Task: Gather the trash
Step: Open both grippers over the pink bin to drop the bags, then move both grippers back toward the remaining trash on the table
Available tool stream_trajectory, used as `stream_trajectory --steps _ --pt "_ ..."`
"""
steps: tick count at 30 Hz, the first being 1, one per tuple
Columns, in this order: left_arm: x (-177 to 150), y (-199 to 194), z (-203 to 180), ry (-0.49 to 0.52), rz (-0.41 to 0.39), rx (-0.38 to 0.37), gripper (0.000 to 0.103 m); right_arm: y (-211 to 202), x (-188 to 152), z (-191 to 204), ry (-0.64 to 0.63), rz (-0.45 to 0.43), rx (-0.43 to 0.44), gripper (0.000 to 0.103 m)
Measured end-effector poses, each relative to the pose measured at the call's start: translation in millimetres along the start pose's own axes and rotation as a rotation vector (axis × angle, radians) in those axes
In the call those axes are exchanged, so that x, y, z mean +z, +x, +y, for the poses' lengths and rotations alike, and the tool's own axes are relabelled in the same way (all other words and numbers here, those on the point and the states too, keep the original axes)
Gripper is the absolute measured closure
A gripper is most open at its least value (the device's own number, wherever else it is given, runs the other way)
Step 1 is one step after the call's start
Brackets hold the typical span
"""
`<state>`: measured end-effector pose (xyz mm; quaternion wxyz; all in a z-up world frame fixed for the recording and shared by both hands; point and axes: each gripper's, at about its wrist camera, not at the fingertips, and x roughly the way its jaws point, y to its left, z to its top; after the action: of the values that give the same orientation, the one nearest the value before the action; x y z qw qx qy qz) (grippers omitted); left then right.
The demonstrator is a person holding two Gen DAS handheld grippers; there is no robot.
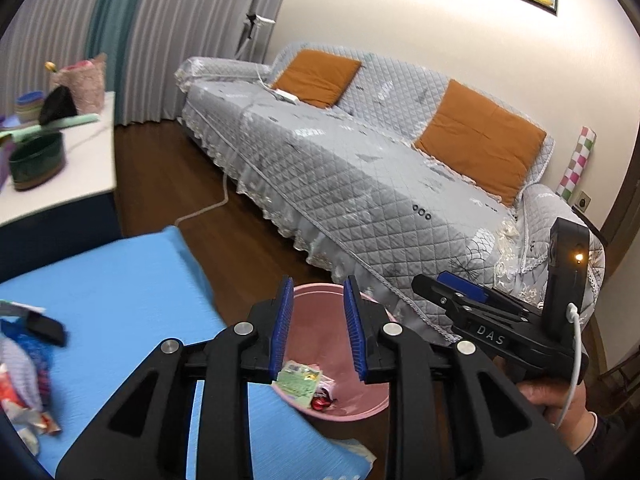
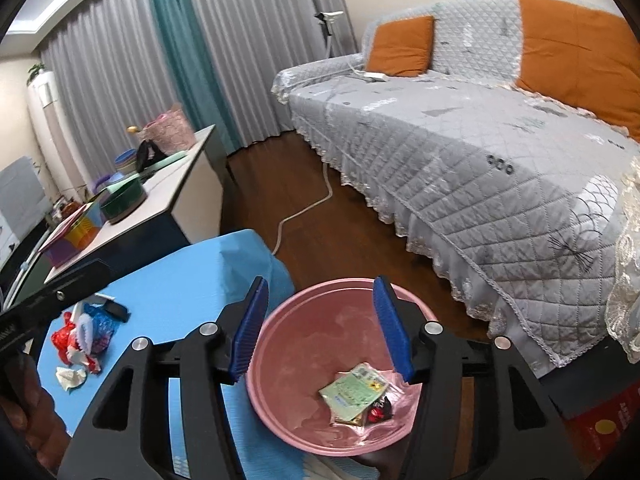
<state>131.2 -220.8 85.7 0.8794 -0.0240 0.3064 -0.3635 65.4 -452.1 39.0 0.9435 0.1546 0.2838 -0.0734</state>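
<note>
A pink bin stands on the floor by the blue-covered table. In it lie a green wrapper and a small red and black piece. My left gripper hovers over the bin's near rim, open, with nothing between its blue pads. My right gripper hangs above the bin, open and empty; the left wrist view shows it from the side. A pile of wrappers and crumpled paper lies on the table to the left.
A grey quilted sofa with orange cushions runs along the wall beyond the bin. A white desk with bowls and a basket stands at the left. A white cable crosses the wooden floor. A red box sits at the right.
</note>
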Motion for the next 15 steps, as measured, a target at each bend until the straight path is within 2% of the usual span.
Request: stream_trajectory --steps 9,15 --pt "-1.6 -70.8 39.0 -0.013 -0.062 0.101 0.078 -11.4 -4.0 62.8 -0.065 -0.023 0.099 0.049" --pt "-7.5 -113.0 72.7 -0.032 -0.094 0.178 0.078 -13.8 -6.9 109.1 -0.120 -0.025 0.173 0.055"
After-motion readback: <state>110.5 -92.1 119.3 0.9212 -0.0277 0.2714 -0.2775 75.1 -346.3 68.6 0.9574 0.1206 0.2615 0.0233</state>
